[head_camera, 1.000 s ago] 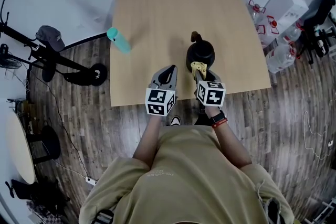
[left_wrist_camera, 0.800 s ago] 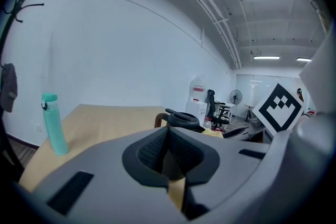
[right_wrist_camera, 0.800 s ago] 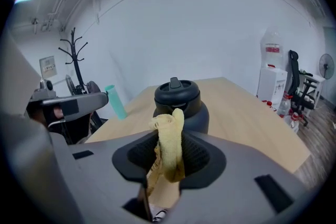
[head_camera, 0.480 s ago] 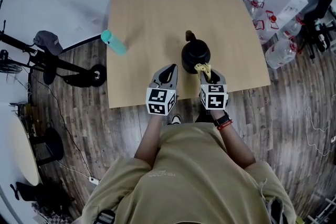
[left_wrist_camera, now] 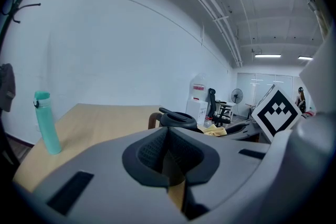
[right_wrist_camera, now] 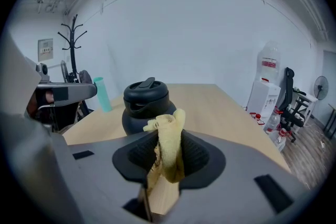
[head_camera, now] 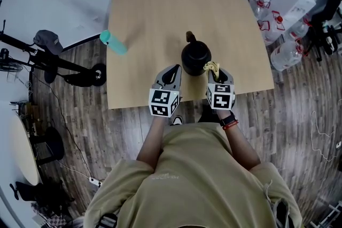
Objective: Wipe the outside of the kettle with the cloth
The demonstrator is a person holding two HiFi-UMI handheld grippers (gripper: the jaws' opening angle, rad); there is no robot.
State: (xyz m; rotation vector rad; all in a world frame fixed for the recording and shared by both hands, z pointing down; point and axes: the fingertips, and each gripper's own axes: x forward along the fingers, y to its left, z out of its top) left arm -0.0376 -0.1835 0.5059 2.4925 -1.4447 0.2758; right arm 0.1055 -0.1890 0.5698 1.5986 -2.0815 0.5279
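The black kettle (head_camera: 195,56) stands upright on the wooden table (head_camera: 160,2), its lid closed and its handle toward the far side. My right gripper (head_camera: 214,71) is at the kettle's near right, shut on a yellow cloth (head_camera: 212,67). In the right gripper view the cloth (right_wrist_camera: 169,147) sticks up from the shut jaws, with the kettle (right_wrist_camera: 145,105) just beyond and slightly left. My left gripper (head_camera: 171,75) hovers at the kettle's near left, jaws shut and empty (left_wrist_camera: 167,157). From there the kettle (left_wrist_camera: 176,119) shows past the jaws.
A teal bottle (head_camera: 113,41) stands at the table's left edge, also visible as the bottle (left_wrist_camera: 46,122) in the left gripper view. Water jugs and a dispenser (head_camera: 291,2) crowd the floor at right. A scooter (head_camera: 59,61) lies at left. Both grippers are near the table's front edge.
My right gripper, holding the cloth, has slid from in front of the kettle to its near right side. The left gripper has stayed put.
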